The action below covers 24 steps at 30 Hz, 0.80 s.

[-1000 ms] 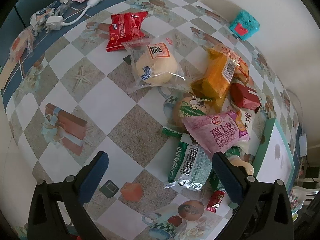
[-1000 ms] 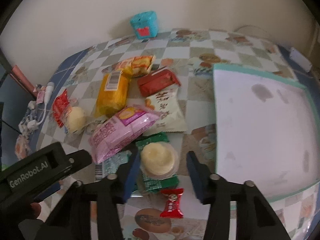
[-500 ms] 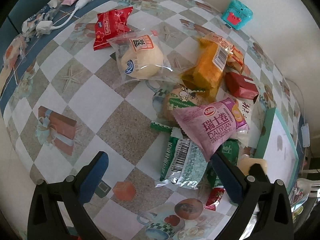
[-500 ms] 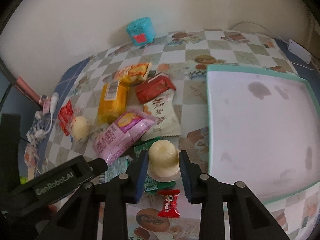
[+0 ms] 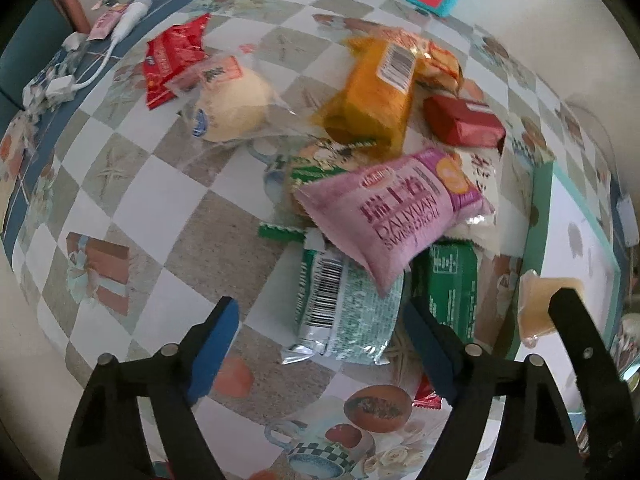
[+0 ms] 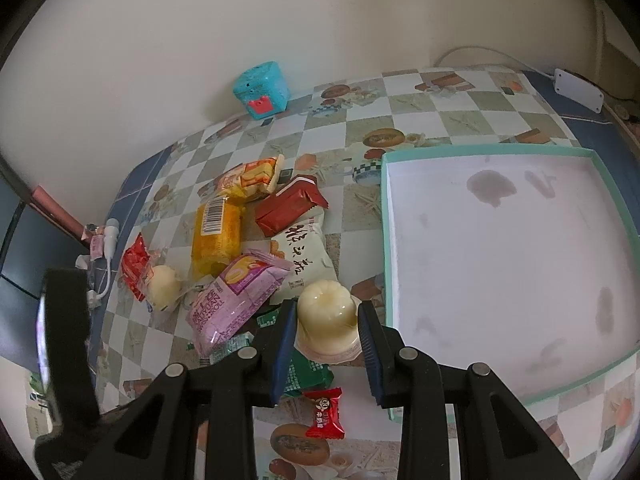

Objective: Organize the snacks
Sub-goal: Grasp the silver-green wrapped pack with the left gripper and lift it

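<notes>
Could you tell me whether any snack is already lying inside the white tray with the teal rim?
No, the white tray with the teal rim shows only stains inside.

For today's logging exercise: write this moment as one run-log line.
right gripper: shut on jelly cup | left gripper: open, empty | tray: empty | snacks: piled beside tray

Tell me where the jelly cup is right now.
In the right wrist view the jelly cup sits clamped between the right tongs, low centre, lifted above the green packet, just left of the teal-rimmed tray.
</notes>
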Each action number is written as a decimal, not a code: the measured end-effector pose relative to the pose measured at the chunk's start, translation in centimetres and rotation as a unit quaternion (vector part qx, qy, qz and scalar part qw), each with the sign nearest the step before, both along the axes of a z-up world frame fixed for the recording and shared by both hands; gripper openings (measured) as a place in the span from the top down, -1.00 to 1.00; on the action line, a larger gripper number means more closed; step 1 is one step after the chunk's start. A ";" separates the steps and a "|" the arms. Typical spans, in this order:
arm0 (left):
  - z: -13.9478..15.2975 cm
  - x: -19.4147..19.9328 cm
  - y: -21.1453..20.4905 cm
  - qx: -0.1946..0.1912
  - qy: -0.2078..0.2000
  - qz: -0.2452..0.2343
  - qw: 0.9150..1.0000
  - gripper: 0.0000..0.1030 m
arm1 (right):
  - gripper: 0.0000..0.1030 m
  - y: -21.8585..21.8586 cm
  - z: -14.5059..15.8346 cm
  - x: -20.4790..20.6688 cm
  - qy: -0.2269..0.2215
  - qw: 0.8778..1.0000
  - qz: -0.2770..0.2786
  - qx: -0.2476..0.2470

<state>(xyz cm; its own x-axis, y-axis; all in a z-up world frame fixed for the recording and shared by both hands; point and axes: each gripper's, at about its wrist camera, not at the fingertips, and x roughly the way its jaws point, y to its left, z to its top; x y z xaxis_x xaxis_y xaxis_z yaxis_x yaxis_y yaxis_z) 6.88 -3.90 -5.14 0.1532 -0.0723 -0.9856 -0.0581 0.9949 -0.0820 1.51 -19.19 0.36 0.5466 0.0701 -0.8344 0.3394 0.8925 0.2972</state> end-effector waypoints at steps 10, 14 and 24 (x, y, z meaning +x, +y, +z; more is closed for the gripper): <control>-0.9 -0.2 -3.1 0.016 0.008 -0.020 1.000 -0.04 | 0.35 -0.6 0.1 -0.1 -0.001 1.000 -0.009 0.009; -0.9 0.0 -0.5 0.010 0.010 0.005 1.000 -0.03 | 0.35 -0.7 0.1 -0.1 -0.001 1.000 -0.010 0.011; 1.1 -0.3 3.4 0.028 -0.026 0.071 0.997 -0.03 | 0.35 -1.1 0.2 -0.3 -0.002 1.000 -0.017 0.020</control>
<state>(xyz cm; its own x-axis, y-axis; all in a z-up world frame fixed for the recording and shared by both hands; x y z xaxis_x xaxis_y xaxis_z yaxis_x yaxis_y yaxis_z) 6.62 -0.50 -4.01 0.2081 0.0076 -0.9781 -0.1955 0.9801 -0.0339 1.24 -20.25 0.53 0.5524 0.0834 -0.8294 0.3689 0.8678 0.3330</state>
